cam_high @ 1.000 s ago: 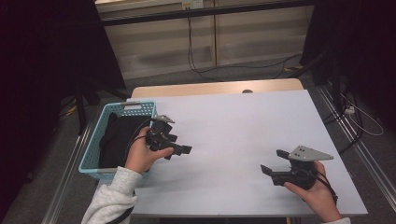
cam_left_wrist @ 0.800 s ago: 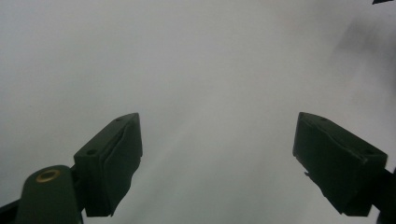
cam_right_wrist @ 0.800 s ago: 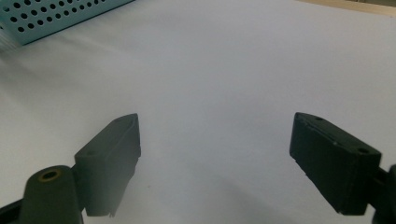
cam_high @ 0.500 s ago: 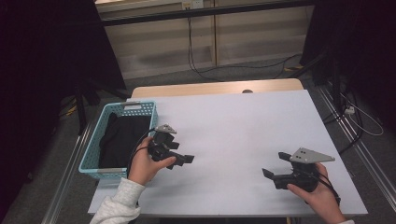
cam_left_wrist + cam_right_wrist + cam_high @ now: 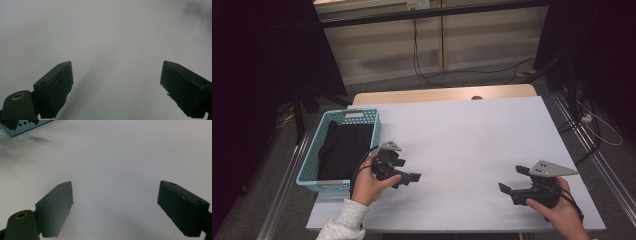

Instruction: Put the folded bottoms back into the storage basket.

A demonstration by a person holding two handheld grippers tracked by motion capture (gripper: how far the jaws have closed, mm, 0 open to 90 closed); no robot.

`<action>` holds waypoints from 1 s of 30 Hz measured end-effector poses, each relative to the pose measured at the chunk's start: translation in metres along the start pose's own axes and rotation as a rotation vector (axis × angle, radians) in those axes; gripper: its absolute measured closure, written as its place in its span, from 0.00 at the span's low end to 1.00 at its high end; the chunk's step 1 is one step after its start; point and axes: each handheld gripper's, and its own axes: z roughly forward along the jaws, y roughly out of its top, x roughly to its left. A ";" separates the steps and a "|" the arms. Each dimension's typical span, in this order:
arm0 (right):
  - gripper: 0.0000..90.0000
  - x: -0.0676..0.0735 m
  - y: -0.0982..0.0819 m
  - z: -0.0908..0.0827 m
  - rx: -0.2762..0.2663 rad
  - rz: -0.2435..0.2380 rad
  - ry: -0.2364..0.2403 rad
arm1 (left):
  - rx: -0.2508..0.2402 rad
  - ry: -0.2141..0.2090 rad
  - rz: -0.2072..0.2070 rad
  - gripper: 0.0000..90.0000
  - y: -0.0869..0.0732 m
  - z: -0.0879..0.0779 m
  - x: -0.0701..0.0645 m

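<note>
The black cloth (image 5: 344, 150) lies in the teal basket (image 5: 312, 170) at the table's (image 5: 472, 130) left edge. Just beside the basket, the left gripper (image 5: 407, 177) has just been spreading its jaws — nothing between them. Well apart, the right gripper (image 5: 511, 181) stands spread and empty above bare tabletop.

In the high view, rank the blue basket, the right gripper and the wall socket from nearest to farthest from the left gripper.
1. blue basket, just to the left gripper's left.
2. right gripper, across the table at the right.
3. wall socket, far back at the top.
</note>
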 end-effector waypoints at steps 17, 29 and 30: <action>0.14 0.001 -0.002 -0.001 0.010 -0.003 0.005 | -0.012 -0.026 -0.009 0.11 -0.020 0.003 0.003; 0.14 0.002 -0.003 0.000 0.021 -0.004 0.011 | -0.030 -0.043 -0.007 0.11 -0.026 0.002 0.002; 0.14 0.002 -0.003 -0.001 0.020 -0.005 0.012 | -0.032 -0.042 -0.007 0.11 -0.027 0.002 0.003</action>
